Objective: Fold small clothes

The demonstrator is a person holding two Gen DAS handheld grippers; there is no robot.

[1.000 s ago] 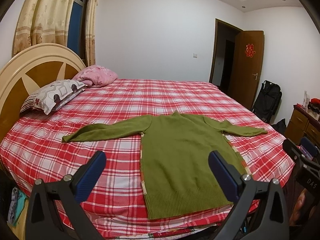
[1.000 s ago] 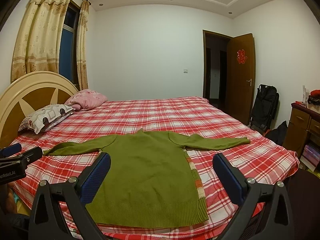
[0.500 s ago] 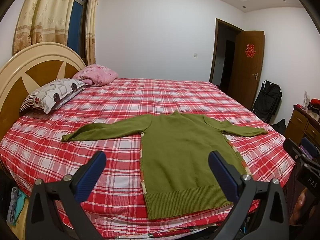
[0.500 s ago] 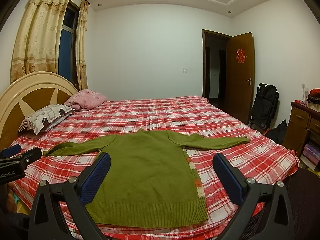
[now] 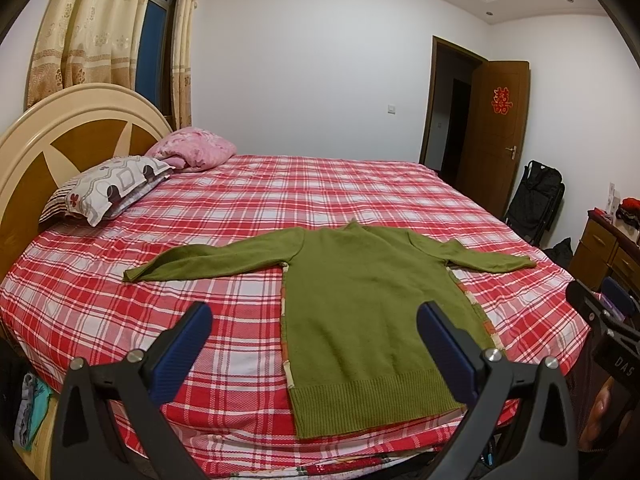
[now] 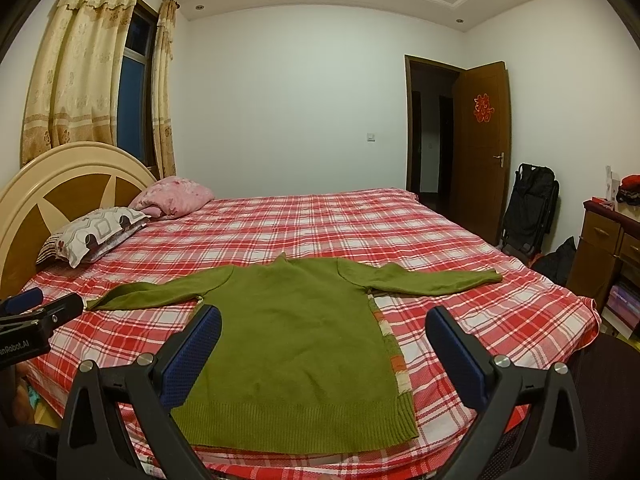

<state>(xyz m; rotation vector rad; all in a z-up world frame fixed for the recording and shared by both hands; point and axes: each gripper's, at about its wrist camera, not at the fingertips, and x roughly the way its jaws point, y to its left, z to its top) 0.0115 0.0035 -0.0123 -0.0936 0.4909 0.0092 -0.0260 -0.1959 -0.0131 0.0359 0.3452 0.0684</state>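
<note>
Reading "DAS" on right gripper (image 5: 608, 344)

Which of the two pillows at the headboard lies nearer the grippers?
The patterned white pillow. It sits closer to the camera than the pink pillow, which lies behind it, towards the far wall.

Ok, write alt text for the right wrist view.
A green knitted long-sleeved sweater lies flat, sleeves spread, on a red-and-white plaid bedsheet. The open right gripper hovers at its hem, blue-padded fingers empty, and the left gripper shows at the left edge.
</note>
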